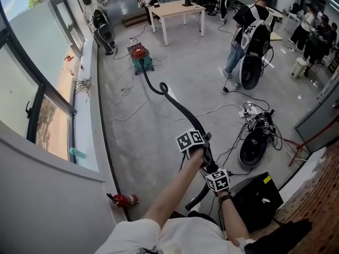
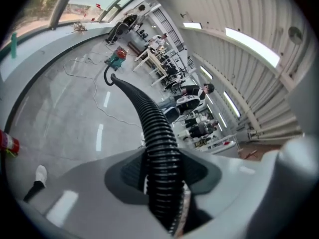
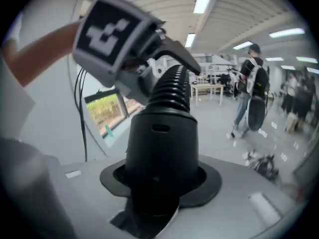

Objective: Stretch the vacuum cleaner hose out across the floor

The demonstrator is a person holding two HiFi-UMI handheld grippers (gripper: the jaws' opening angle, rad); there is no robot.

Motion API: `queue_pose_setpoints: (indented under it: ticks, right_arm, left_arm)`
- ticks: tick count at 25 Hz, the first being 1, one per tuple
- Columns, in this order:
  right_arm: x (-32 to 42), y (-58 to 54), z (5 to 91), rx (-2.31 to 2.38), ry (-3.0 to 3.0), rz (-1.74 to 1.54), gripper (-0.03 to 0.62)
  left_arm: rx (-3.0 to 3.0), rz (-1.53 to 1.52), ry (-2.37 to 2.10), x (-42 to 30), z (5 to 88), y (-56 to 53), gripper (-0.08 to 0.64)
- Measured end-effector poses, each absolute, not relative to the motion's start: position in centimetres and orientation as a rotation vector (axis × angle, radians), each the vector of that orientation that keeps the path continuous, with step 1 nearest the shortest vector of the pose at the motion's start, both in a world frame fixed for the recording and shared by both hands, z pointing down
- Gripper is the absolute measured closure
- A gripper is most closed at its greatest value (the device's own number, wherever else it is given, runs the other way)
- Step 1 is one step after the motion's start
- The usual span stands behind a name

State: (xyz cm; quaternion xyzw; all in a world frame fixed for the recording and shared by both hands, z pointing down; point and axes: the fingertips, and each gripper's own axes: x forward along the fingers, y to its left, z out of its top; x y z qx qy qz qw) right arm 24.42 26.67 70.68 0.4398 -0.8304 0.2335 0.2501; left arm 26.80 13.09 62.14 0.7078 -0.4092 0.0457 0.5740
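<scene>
1. The left gripper (image 2: 162, 176) is clamped on the ribbed black hose (image 2: 148, 116). Its jaws stand partly apart, with the hose filling the gap between them and running out ahead.
2. The right gripper (image 3: 159, 188) is closed around the smooth black cuff (image 3: 162, 138) at the end of the same hose. The cuff fills the space between its jaws, which stand wider than the left pair.
3. In the head view the two grippers sit close together on the hose, the left one farther along it and the right one nearer the person's body. The right gripper view looks up the hose at the left gripper's marker cube.
4. From the grippers the hose arcs down to the grey floor (image 1: 175, 52), makes one small loop, and ends at the vacuum cleaner (image 1: 141, 57) near the window wall, well away from the person.
5. Counts:
   - two grippers, each in one hand
   - one hose
   - one vacuum cleaner, with a red top and a green body
   - one red fire extinguisher (image 1: 126, 199), lying by the wall
   - one wooden table (image 1: 177, 8) beyond the vacuum cleaner
6. One person with a backpack (image 1: 249, 33) stands nearest on the open floor. More people stand at the far right, too small to count.
</scene>
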Motion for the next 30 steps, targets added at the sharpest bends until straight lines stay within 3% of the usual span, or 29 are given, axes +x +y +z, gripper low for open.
queue_pose_setpoints:
  ticks: [1, 2, 8, 11, 16, 21, 28, 29, 30]
  right_arm:
    - [24.7, 26.3, 70.4, 1.195, -2.283, 0.735, 0.411]
    - [24.6, 26.3, 69.9, 1.158, -2.315, 0.831, 0.423]
    - [22.8, 26.8, 61.8, 0.821, -2.629, 1.583, 0.419]
    - [22.8, 26.9, 60.6, 0.769, -2.630, 1.787, 0.419]
    - [24.7, 26.6, 60.1, 0.783, -2.618, 2.170, 0.403]
    - [23.8, 28.6, 55.7, 0.531, -2.745, 2.470, 0.394]
    - [22.3, 32.2, 52.3, 0.308, -2.747, 2.824, 0.393]
    - [21.8, 32.8, 52.1, 0.268, -2.743, 2.840, 0.388]
    - [21.2, 33.4, 52.0, 0.240, -2.745, 2.831, 0.385]
  left_arm:
    - [1.664, 0.104, -0.944, 27.3, 61.8, 12.8, 0.387]
    - [1.667, 0.097, -0.926, 27.6, 61.5, 12.6, 0.384]
    - [1.721, -0.089, -0.675, 29.1, 60.3, 11.4, 0.327]
    - [1.713, -0.142, -0.550, 29.6, 60.4, 11.7, 0.307]
    - [1.754, -0.207, -0.458, 27.5, 60.8, 12.0, 0.186]
    - [1.558, -0.244, -0.341, 27.4, 64.8, 14.8, 0.120]
    - [1.276, -0.338, -0.098, 32.2, 67.5, 20.2, 0.095]
    - [1.251, -0.340, -0.084, 32.7, 67.7, 20.8, 0.100]
    - [1.237, -0.342, -0.077, 33.1, 67.8, 21.3, 0.156]
